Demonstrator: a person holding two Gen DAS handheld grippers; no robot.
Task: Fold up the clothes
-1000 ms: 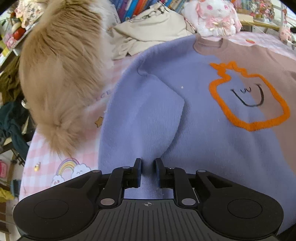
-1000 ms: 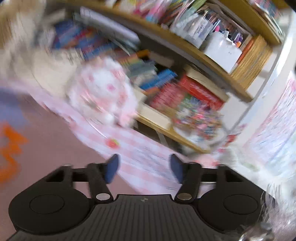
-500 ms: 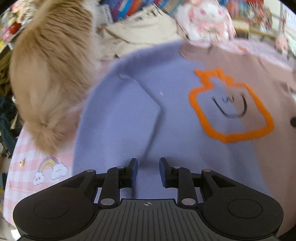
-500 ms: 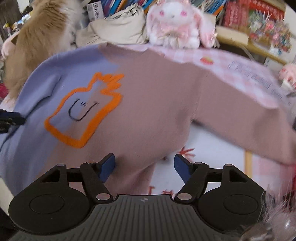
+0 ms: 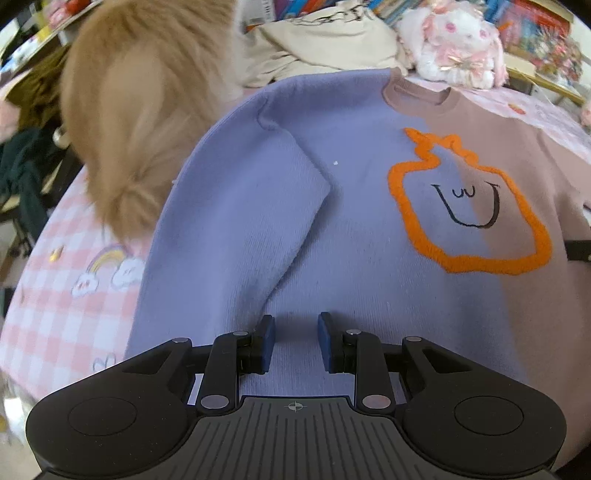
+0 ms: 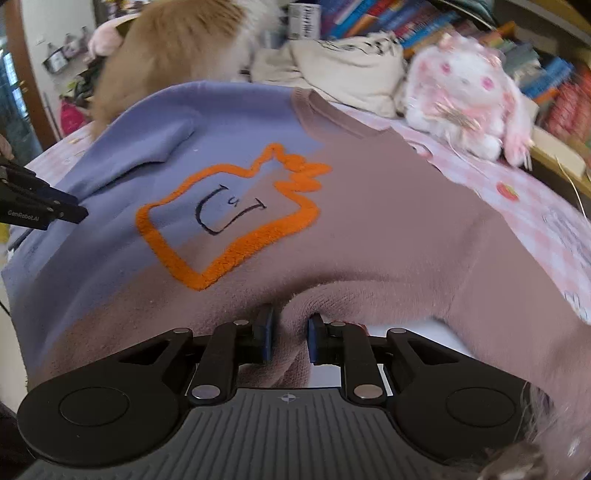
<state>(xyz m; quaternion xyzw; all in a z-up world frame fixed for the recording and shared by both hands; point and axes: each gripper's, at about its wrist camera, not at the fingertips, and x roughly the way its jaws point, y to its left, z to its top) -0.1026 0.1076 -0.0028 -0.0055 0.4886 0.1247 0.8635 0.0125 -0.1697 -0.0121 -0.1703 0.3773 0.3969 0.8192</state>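
A two-tone sweater (image 5: 362, 221), lilac on one half and dusty pink on the other, lies face up on the table with an orange outlined face on its chest. Its lilac sleeve (image 5: 236, 221) is folded in over the body. My left gripper (image 5: 293, 341) is open and empty above the lilac hem. In the right wrist view the sweater (image 6: 369, 206) fills the middle. My right gripper (image 6: 288, 338) is shut on a bunched fold of the pink sleeve (image 6: 291, 332) near the hem. The left gripper also shows in the right wrist view (image 6: 40, 206) at the far left.
A fluffy tan cat (image 5: 140, 110) stands at the sweater's left shoulder. A cream garment (image 5: 325, 40) and a white and pink plush rabbit (image 5: 454, 40) lie behind the collar. The pink checked tablecloth (image 5: 55, 295) shows at the left edge. Bookshelves (image 6: 388, 22) stand behind.
My left gripper opened and let go of the lilac sleeve. My right gripper swung from the shelves down to the sweater and shut on the pink sleeve.
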